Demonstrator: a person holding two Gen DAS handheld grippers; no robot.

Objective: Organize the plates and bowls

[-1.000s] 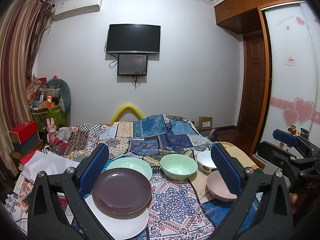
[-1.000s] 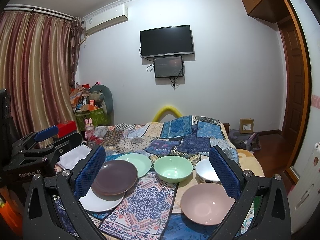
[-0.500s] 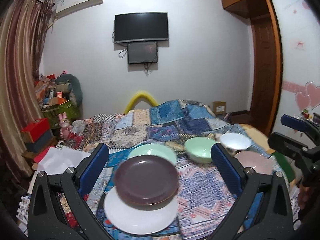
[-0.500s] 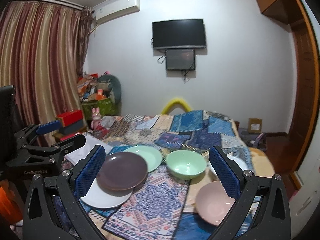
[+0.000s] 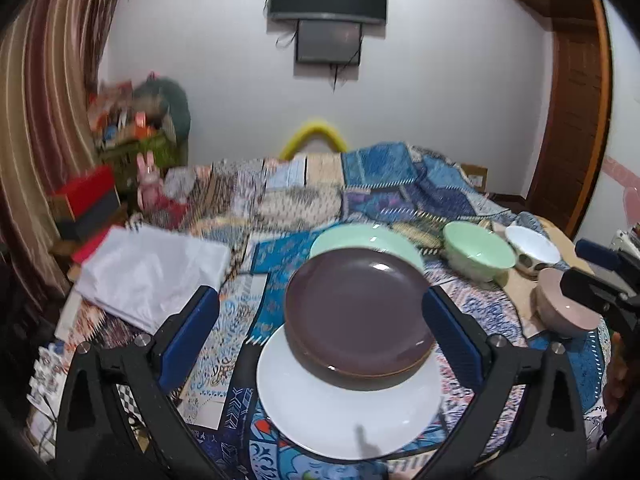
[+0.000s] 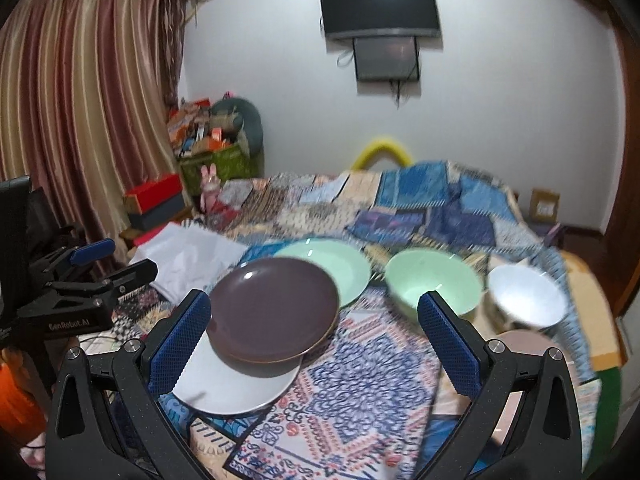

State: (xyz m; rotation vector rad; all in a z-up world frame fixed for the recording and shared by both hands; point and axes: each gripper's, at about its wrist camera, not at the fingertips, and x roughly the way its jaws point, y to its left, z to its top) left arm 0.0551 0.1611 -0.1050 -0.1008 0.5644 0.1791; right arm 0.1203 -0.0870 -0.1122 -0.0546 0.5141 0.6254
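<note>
A brown plate (image 5: 356,312) (image 6: 276,312) lies on a white plate (image 5: 348,408) (image 6: 236,384) on the patterned cloth. A green plate (image 5: 364,240) (image 6: 332,268) lies just behind them. To the right stand a green bowl (image 5: 478,252) (image 6: 432,280), a white bowl (image 5: 532,246) (image 6: 526,300) and a pink bowl (image 5: 564,310) (image 6: 524,340). My left gripper (image 5: 320,336) is open and empty, its fingers either side of the brown plate's near part. My right gripper (image 6: 314,340) is open and empty above the cloth right of the stacked plates.
A white folded sheet (image 5: 148,268) (image 6: 188,252) lies on the bed to the left. Red and grey boxes (image 5: 86,204) (image 6: 156,204) and a cluttered green basket (image 6: 216,156) stand by the curtain. The table edge (image 6: 600,344) is at the right.
Both grippers have moved forward and down toward the dishes. The left gripper's view has swung left, so the stacked plates now sit between its fingers. No dish has moved.
</note>
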